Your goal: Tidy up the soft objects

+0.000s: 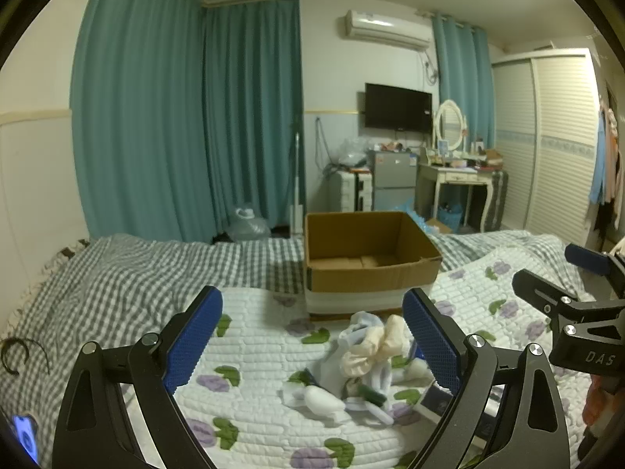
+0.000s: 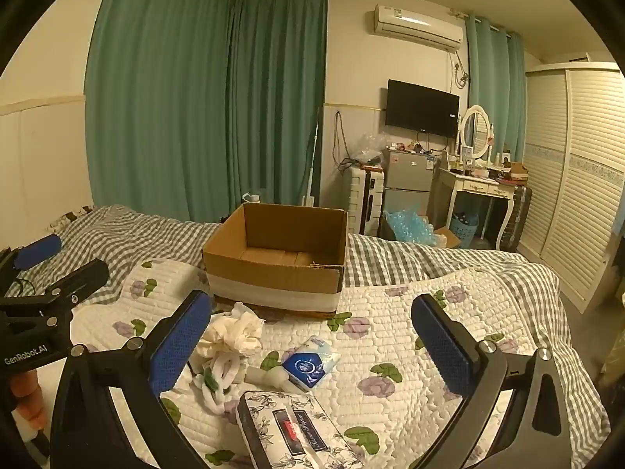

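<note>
A pile of socks and soft cloths (image 1: 363, 367) lies on the flowered quilt, also in the right wrist view (image 2: 230, 348). An open, empty cardboard box (image 1: 367, 258) stands behind it on the bed (image 2: 281, 250). My left gripper (image 1: 312, 336) is open and empty, hovering above the pile's left side. My right gripper (image 2: 312, 340) is open and empty, above a blue tissue pack (image 2: 310, 363) and a flowered tissue box (image 2: 289, 430). Each gripper shows at the edge of the other's view.
A grey checked blanket (image 1: 136, 273) covers the bed's far side. A phone (image 1: 25, 435) and a dark hair band (image 1: 15, 351) lie at the left. Beyond the bed are teal curtains, a small fridge (image 2: 406, 179), a dressing table (image 2: 480, 187) and a wardrobe.
</note>
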Tool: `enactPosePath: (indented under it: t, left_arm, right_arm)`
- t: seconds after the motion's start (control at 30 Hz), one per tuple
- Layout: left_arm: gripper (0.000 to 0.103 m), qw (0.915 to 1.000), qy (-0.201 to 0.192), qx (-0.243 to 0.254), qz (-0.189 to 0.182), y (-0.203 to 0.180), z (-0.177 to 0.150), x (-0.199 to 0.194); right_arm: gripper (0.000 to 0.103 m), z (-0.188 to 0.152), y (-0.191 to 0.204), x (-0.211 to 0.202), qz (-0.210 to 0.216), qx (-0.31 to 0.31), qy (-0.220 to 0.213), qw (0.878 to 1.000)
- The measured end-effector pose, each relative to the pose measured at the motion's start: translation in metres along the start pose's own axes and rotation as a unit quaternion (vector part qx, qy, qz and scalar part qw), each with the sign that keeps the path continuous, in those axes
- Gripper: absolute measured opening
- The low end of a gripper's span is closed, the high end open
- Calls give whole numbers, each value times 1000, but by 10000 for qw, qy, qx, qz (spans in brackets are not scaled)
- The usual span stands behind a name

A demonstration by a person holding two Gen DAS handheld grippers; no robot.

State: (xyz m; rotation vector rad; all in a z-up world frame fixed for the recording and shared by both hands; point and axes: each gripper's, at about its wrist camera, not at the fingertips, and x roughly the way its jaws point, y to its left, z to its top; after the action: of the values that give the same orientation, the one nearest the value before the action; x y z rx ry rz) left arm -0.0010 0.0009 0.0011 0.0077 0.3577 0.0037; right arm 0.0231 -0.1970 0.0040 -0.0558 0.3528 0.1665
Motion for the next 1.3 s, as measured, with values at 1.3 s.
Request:
enactPosePath:
  t: [1.3]
  left_arm:
    - [95, 10000, 10, 38, -21, 1, -4, 4]
  right_arm:
    - [103, -2, 0, 0, 23, -3, 42, 10000]
